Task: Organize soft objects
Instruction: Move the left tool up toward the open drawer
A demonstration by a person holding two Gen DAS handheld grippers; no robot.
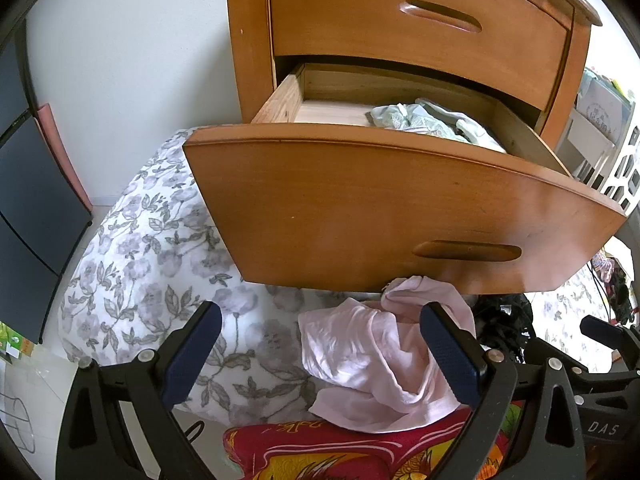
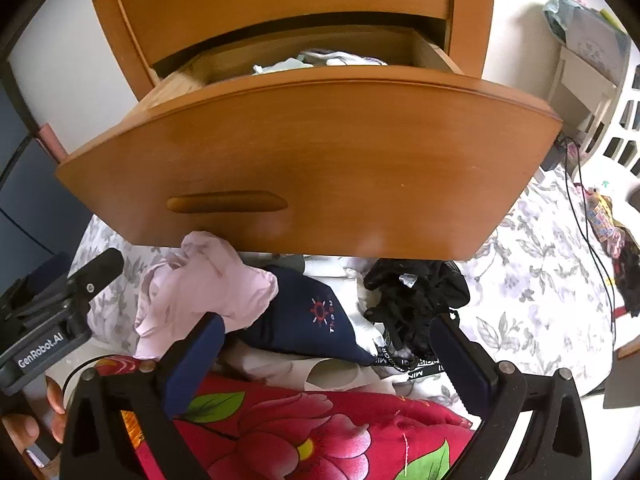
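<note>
Both my tongs, left and right, gape empty; one drawer open above pink, navy, black garments.

Wooden dresser (daylit) against white wall

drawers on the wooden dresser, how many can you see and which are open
2. The upper drawer is shut. The lower drawer is pulled out over the bed, with light green clothes inside. Any lower ones would be hidden behind its front.
</note>
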